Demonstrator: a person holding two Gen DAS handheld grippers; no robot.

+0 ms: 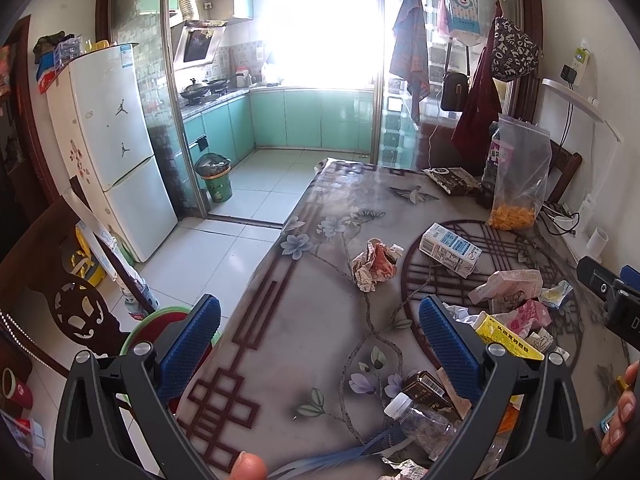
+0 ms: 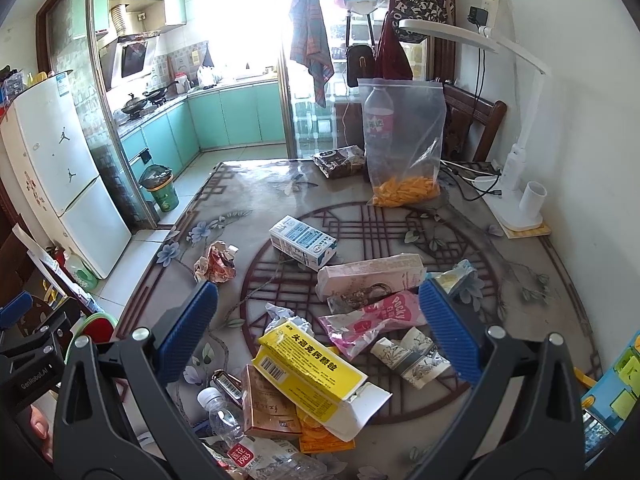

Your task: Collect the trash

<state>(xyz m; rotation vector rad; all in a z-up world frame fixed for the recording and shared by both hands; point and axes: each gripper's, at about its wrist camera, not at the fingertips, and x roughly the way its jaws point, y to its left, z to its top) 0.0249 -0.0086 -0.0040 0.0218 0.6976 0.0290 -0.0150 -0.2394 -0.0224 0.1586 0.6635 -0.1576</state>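
Blue ribbed pads (image 2: 448, 336) on black gripper arms. Yellow box (image 2: 310, 380) with black lettering; pink wrapper (image 2: 372, 322); white-and-blue carton (image 2: 302, 242). Grey floral tablecloth (image 2: 540, 304), maroon lattice.

Milk carton (image 2: 303, 242) on table (image 2: 520, 280) ctr; crumpled wrapper (image 2: 215, 262) left; zip bag (image 2: 404, 148) behind.

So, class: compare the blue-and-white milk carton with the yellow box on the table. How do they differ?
The milk carton is white with blue print; the yellow box is yellow with black lettering. The milk carton lies alone on bare tablecloth, while the yellow box rests on top of other litter. The yellow box's end flap is torn open; the milk carton looks intact. Both lie on their sides.
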